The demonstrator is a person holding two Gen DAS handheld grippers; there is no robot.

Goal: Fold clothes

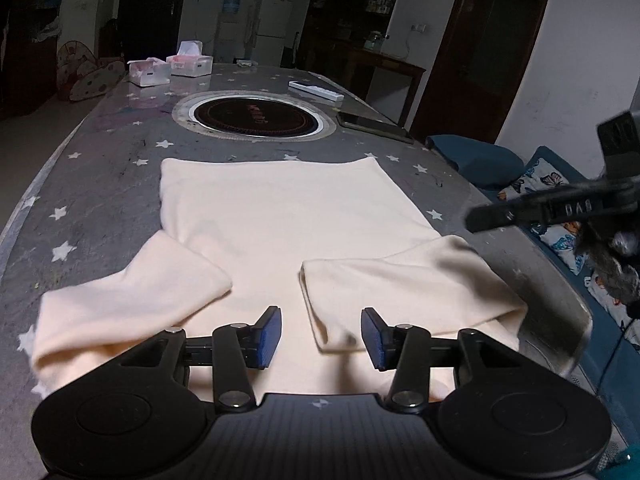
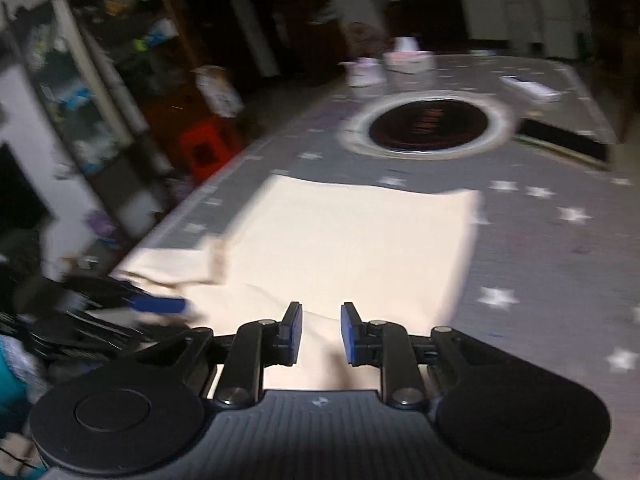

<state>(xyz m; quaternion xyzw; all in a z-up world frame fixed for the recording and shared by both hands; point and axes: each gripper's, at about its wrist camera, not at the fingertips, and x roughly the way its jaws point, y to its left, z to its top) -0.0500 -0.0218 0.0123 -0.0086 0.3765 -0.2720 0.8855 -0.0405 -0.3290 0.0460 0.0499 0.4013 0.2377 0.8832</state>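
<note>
Right now your left gripper (image 1: 321, 338) hangs low over the near end of the cream garment (image 1: 280, 216), its blue-padded fingers (image 1: 270, 336) spread wide with nothing between them. The garment lies flat on the grey star-printed tablecloth (image 1: 100, 184), its body running away from you and both sleeves folded inward across the near part: the left sleeve (image 1: 132, 300) slants in from the left, the right sleeve (image 1: 404, 296) comes in from the right, and its cuff lies just ahead of your left gripper's right-hand finger. A strip of the body shows between the two cuffs. Your right gripper (image 2: 320, 334) is also held over the near end of the garment (image 2: 344, 240), its fingers (image 2: 294, 332) parted with a narrower gap than the left pair and empty; that view is blurred, so fine detail is hard to read. From the left wrist view the right gripper (image 1: 560, 208) shows as a dark shape at the right edge, above the table's right rim and clear of the cloth. Beyond the garment's far hem, a round black cooktop (image 1: 256, 118) in a pale ring is set into the table. To its right lie a dark phone or tablet (image 1: 374, 124) and, farther back, a white remote-like bar (image 1: 316, 90). At the far left of the table stand two tissue boxes (image 1: 188, 62), side by side. To the right of the table, a blue cushion (image 1: 476, 158) sits on a seat.
</note>
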